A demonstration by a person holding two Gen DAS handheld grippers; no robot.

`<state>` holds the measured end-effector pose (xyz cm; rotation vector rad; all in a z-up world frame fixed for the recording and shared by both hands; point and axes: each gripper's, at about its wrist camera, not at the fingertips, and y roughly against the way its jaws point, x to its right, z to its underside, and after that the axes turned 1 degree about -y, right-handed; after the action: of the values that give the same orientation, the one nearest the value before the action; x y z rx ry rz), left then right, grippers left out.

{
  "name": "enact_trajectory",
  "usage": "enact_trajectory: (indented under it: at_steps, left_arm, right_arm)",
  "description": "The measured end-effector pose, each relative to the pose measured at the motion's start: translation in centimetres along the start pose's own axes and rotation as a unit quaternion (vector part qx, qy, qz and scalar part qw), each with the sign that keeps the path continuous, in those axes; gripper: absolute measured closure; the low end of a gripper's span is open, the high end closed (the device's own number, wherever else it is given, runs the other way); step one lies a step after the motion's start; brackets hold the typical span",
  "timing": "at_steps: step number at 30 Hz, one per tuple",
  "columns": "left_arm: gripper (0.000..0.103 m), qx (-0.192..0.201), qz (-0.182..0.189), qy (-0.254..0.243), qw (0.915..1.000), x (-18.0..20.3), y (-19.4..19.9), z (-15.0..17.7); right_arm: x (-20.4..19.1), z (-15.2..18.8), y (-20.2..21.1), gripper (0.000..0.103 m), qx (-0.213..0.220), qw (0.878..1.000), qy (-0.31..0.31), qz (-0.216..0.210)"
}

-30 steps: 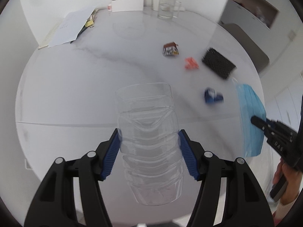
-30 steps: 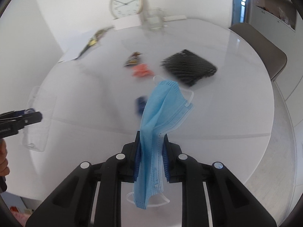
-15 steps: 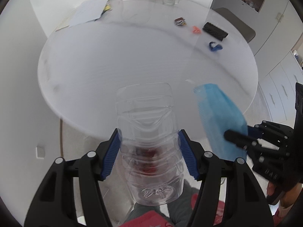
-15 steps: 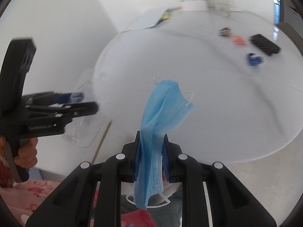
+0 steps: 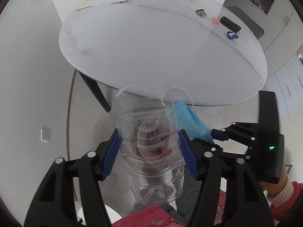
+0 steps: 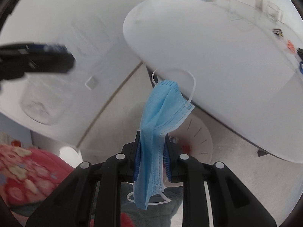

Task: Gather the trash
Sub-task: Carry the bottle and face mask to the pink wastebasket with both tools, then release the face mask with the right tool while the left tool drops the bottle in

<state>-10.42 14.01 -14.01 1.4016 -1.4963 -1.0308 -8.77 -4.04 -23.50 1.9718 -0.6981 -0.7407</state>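
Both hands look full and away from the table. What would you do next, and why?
Probably let the mask drop. The right gripper is opening with the mask between its fingers, above what looks like a white bin on the floor. The left gripper holds the bottle, likely to follow.

Left gripper (image 5: 149, 156) points steeply down, jaws about half spread, blue pads (image 5: 111, 156) pressed on both sides of a clear bottle (image 5: 149, 145), base toward the camera. Right gripper (image 6: 152, 158) also angled down, jaws nearly together and opening, blue mask (image 6: 161, 121) hanging between the pads; can't tell if they still pinch it. In the left wrist view the right gripper sits just right of the left one, a hand (image 5: 272, 187) with a cream cuff and red sleeve on its handle. Right wrist view shows the left gripper at far left, blurred.
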Motion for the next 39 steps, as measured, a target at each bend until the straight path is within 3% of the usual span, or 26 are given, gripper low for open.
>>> enact_trajectory:
  at_steps: [1, 3, 9, 15, 21, 26, 29, 35, 39]
  left_arm:
    - [0.043, 0.000, 0.000, 0.001, 1.0000, -0.2, 0.0, 0.1]
    - [0.043, -0.002, -0.001, 0.002, 1.0000, -0.4, -0.2, 0.3]
    - [0.043, -0.004, 0.002, 0.009, 0.9999, -0.6, -0.5, 0.6]
    - [0.043, -0.015, 0.020, -0.007, 0.9997, 0.1, -1.1, 0.6]
    - [0.043, -0.070, 0.070, -0.071, 0.9925, 2.6, -5.2, 1.6]
    - [0.043, -0.092, 0.086, -0.117, 0.9851, 4.7, -9.7, 2.8]
    - [0.042, -0.091, 0.089, -0.135, 0.9827, 5.4, -12.1, 3.1]
    - [0.026, -0.099, 0.073, -0.170, 0.9778, 6.8, -17.3, 4.0]
    - [0.026, -0.106, 0.055, -0.173, 0.9776, 7.1, -18.4, 4.0]
  right_arm:
    - [-0.1, -0.1, -0.4, 0.075, -0.006, 1.000, 0.006, 0.003]
    - [-0.4, -0.3, -0.7, 0.059, -0.008, 1.000, 0.017, 0.015]
    - [0.0, -0.4, 0.8, 0.044, 0.002, 1.000, -0.006, 0.025]
    - [1.5, -0.4, 4.4, 0.030, 0.024, 0.997, -0.049, 0.060]
    - [3.6, 0.2, 9.8, 0.023, 0.070, 0.989, -0.085, 0.102]
    - [4.6, 1.4, 12.6, 0.020, 0.089, 0.982, -0.100, 0.136]
    - [4.8, 1.7, 12.8, 0.020, 0.092, 0.980, -0.111, 0.140]
    - [5.2, 2.1, 12.5, 0.016, 0.082, 0.980, -0.115, 0.143]
    - [5.2, 2.1, 12.2, 0.016, 0.070, 0.980, -0.113, 0.150]
